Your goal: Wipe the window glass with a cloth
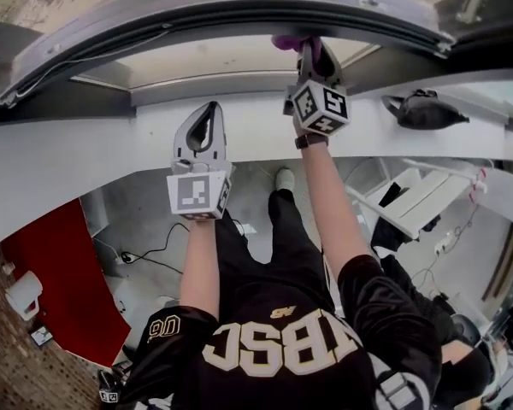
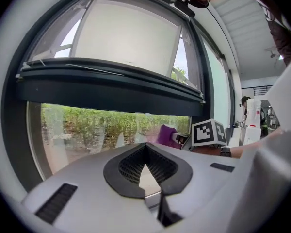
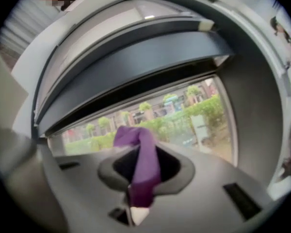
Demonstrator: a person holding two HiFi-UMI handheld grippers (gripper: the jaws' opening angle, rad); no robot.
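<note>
the right gripper has its jaws clenched on a purple cloth — a soft, light strip that flops over the tips, up at the window glass; contact isn't clear. it looks apt to bunch and slip, so a deep mid-fold grip suits. the left gripper is clenched on nothing.

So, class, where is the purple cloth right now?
Top centre of the head view: the purple cloth is gripped by the right tool at the window glass.
</note>
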